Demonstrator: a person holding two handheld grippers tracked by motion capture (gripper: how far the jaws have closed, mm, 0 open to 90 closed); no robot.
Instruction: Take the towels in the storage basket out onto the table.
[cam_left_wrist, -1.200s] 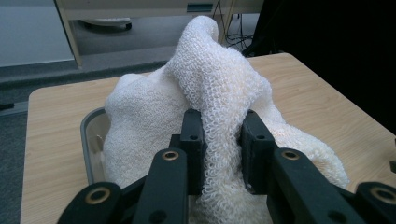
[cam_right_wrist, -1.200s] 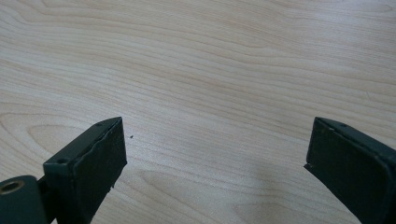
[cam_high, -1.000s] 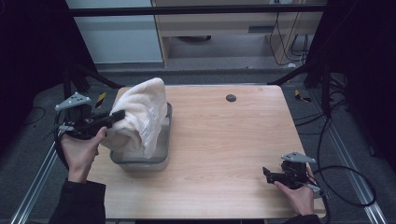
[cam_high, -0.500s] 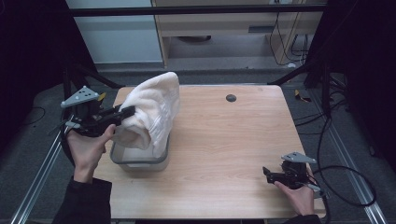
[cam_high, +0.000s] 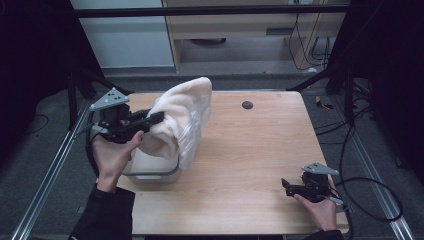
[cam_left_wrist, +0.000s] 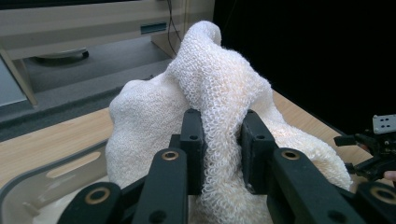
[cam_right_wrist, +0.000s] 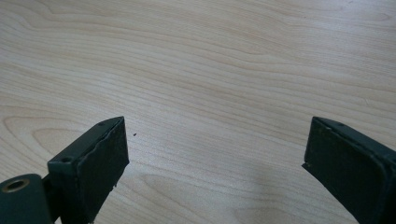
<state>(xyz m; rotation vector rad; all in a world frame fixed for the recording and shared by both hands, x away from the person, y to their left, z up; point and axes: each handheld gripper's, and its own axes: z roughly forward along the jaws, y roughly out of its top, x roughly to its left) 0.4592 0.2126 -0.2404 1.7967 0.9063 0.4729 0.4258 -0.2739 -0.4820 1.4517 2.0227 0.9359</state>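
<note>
- High view: the left gripper (cam_high: 159, 117) is held above the left part of the wooden surface (cam_high: 250, 150), its jaws pointing toward the middle and clamped on a fold of a cream knitted towel (cam_high: 182, 117).
- The towel hangs bunched from the jaws, its upper end rising above them and its lower folds draping down over a grey plastic bin (cam_high: 152, 170) that stands on the surface directly under the jaws.
- The left hand (cam_high: 114, 152) grips the tool from below, with the grey three-cornered plate on top.
- The right gripper (cam_high: 286, 186) sits low near the front right corner of the surface, well apart from the towel and the bin; the right hand (cam_high: 320, 207) holds it, and its jaws point toward the middle.
- A small dark round disc (cam_high: 247, 105) lies on the surface near the far edge, well apart from both pairs of jaws.
- Left gripper view: the left gripper (cam_left_wrist: 222, 140) has a thick twist of the towel (cam_left_wrist: 210, 88) pinched between its two black jaws, which press on it from both sides; more towel bulges beyond and above the jaws.
- The bin (cam_left_wrist: 51, 175) curves below and to the left of the jaws, with towel lying in it.
- The right gripper (cam_left_wrist: 373, 149) shows far off at the right edge.
- Right gripper view: the right gripper (cam_right_wrist: 215, 149) stands wide open with nothing between its jaws, just above the bare wooden surface (cam_right_wrist: 210, 60).
</note>
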